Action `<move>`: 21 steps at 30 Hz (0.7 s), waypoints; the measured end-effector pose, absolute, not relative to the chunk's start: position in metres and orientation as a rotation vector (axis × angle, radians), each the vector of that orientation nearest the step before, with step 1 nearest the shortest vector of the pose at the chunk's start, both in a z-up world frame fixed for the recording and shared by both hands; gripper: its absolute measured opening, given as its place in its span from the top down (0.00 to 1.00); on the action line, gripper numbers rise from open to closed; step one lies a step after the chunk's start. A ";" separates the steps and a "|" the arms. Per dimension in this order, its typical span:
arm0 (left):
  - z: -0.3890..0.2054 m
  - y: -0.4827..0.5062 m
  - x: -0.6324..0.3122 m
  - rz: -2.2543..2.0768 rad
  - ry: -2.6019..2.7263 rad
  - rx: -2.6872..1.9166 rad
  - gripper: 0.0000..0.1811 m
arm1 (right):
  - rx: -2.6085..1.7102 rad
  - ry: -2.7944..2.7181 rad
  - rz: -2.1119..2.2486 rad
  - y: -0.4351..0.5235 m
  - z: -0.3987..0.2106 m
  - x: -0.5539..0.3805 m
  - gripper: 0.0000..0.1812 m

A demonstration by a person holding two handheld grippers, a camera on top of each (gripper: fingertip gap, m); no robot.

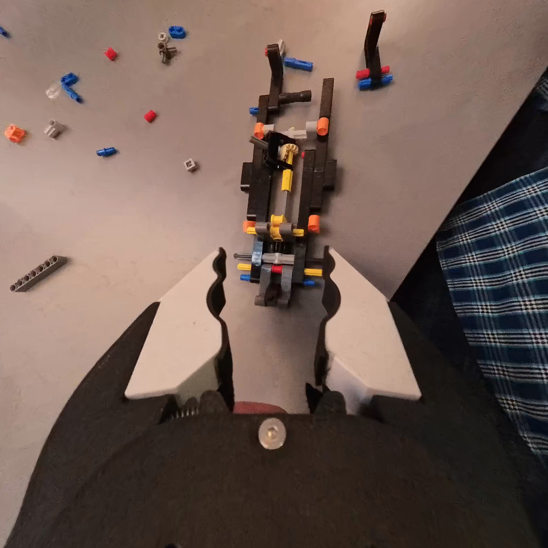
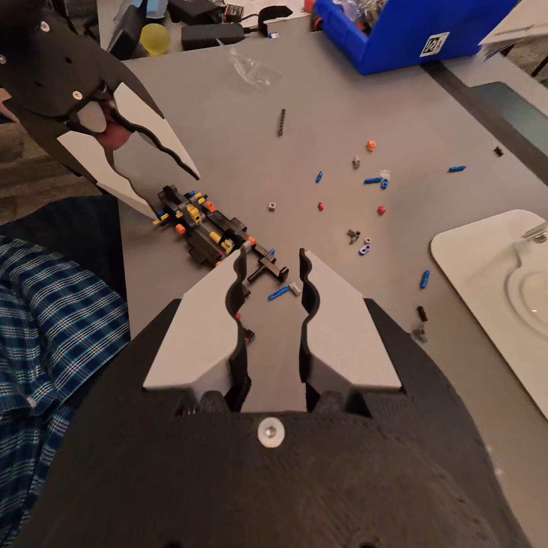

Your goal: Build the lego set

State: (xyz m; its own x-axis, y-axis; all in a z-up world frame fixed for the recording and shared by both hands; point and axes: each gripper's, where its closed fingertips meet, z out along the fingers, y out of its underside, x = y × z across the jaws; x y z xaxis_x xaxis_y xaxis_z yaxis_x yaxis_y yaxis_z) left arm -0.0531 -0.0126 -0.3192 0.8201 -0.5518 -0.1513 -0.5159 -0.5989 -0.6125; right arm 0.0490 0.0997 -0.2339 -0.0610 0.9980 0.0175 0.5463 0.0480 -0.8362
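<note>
A long black Lego chassis (image 1: 284,184) with yellow, orange and grey parts lies flat on the grey table (image 1: 148,207). My left gripper (image 1: 274,252) is open, and the chassis's near end lies between its fingertips without touching them. It also shows in the right wrist view (image 2: 175,195), at the chassis (image 2: 207,228). My right gripper (image 2: 272,252) is open and empty above the chassis's other end. A blue pin (image 2: 278,293) and a small grey piece (image 2: 295,287) lie on the table between its fingers. A black arm piece with red and blue pins (image 1: 374,59) lies apart.
Loose blue pins, red bushes (image 2: 381,210), an orange piece (image 2: 370,145) and a grey beam (image 1: 38,272) are scattered on the table. A blue bin (image 2: 400,38) stands at the back, a white tray (image 2: 474,267) at the right. A plaid sleeve (image 2: 44,311) is at the table edge. There is about 20 cm between the tips of the two grippers. My right tips are about 30 cm from the grey beam (image 1: 38,272), my left tips only 20 cm.
</note>
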 end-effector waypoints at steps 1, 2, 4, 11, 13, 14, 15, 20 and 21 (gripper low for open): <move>-0.321 -0.013 -0.052 -0.078 0.788 -2.336 0.64 | -1.570 -1.698 0.907 0.096 -0.237 0.050 0.81; -0.322 -0.012 -0.052 -0.073 0.791 -2.336 0.63 | -1.564 -1.716 0.919 0.092 -0.241 0.051 0.81; -0.325 -0.011 -0.053 -0.076 0.788 -2.345 0.62 | -1.537 -1.768 0.924 0.083 -0.248 0.052 0.83; -0.335 -0.007 -0.051 -0.078 0.814 -2.364 0.63 | -1.456 -1.922 0.843 0.065 -0.270 0.056 0.84; -0.338 -0.006 -0.051 -0.070 0.818 -2.375 0.64 | -1.434 -1.940 0.834 0.062 -0.272 0.056 0.84; -0.339 -0.006 -0.051 -0.075 0.815 -2.380 0.65 | -1.419 -1.949 0.823 0.061 -0.274 0.056 0.84; -0.340 -0.005 -0.050 -0.080 0.809 -2.384 0.67 | -1.404 -1.961 0.808 0.060 -0.275 0.056 0.84; -0.341 -0.002 -0.051 -0.068 0.780 -2.387 0.74 | -1.303 -2.018 0.732 0.050 -0.280 0.054 0.84; -0.341 -0.002 -0.050 -0.075 0.783 -2.390 0.76 | -1.285 -2.033 0.718 0.048 -0.282 0.054 0.84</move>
